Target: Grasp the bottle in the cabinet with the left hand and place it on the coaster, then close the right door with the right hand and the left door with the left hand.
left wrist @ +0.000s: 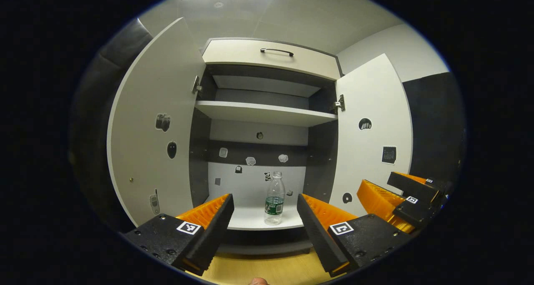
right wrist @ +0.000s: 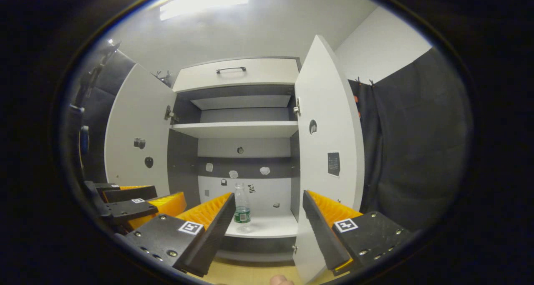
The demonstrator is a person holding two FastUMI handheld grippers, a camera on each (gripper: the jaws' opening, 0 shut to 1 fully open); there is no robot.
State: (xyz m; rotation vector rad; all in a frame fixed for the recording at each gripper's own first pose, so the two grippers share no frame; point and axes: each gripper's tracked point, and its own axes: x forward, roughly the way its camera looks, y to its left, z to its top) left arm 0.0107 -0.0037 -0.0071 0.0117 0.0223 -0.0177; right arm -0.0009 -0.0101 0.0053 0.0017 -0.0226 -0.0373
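A clear plastic bottle (left wrist: 274,203) with a green label stands upright on the cabinet's bottom shelf (left wrist: 254,220), near the front edge. Both cabinet doors hang wide: the left door (left wrist: 154,126) and the right door (left wrist: 373,130). My left gripper (left wrist: 263,218) is open, short of the shelf, with the bottle seen between its fingers but apart from them. In the left gripper view the right gripper (left wrist: 390,195) shows at the lower right. In the right gripper view the bottle (right wrist: 242,208) stands left of centre, my right gripper (right wrist: 269,218) is open, and the right door (right wrist: 329,151) is edge-on straight ahead.
The cabinet has a middle shelf (left wrist: 263,113) and a drawer with a dark handle (left wrist: 277,51) on top. Small stickers dot the back panel and both doors. A wooden floor (left wrist: 267,268) lies below. Dark cloth (right wrist: 413,151) hangs right of the cabinet.
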